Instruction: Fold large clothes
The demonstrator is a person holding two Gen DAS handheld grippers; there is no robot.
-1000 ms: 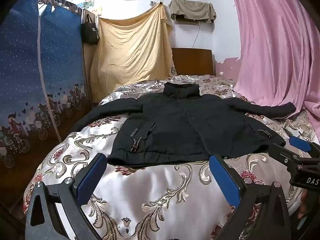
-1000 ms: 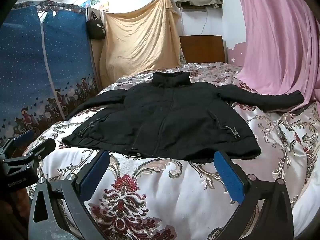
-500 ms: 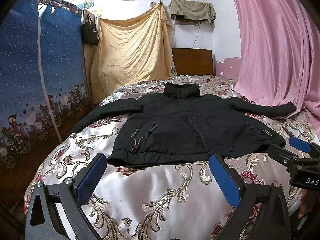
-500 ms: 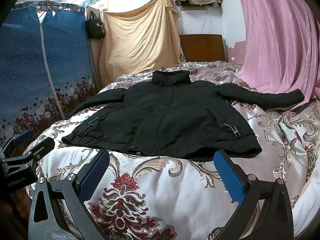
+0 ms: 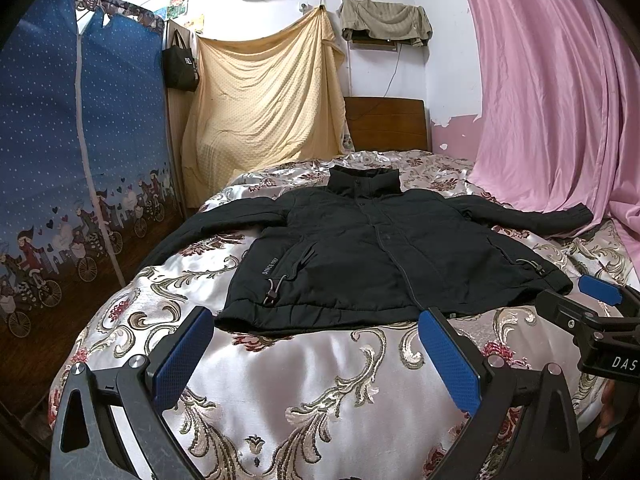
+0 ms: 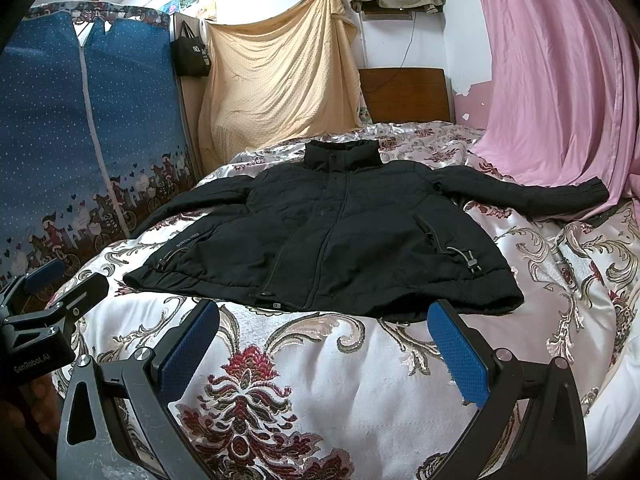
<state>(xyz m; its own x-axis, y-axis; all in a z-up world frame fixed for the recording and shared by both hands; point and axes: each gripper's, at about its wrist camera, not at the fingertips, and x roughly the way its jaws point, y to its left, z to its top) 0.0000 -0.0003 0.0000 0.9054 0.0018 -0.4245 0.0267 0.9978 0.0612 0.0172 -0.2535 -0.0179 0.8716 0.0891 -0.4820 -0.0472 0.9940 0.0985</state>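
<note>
A black zip-up jacket (image 5: 372,256) lies flat and face up on the bed, collar away from me, both sleeves spread out to the sides; it also shows in the right wrist view (image 6: 332,236). My left gripper (image 5: 316,344) is open and empty, just short of the jacket's hem on its left half. My right gripper (image 6: 324,340) is open and empty, just short of the hem on its right half. Each gripper shows at the edge of the other's view: the right gripper (image 5: 576,300) and the left gripper (image 6: 64,280).
The bed has a shiny floral bedspread (image 5: 320,392). A blue fabric wardrobe (image 5: 80,160) stands on the left. A pink curtain (image 5: 560,100) hangs on the right. A wooden headboard (image 5: 388,124) and a draped yellow sheet (image 5: 264,92) are at the back.
Both views have drifted slightly. The jacket sits a little higher in the right wrist view. The jacket has not moved and both grippers stay open.
</note>
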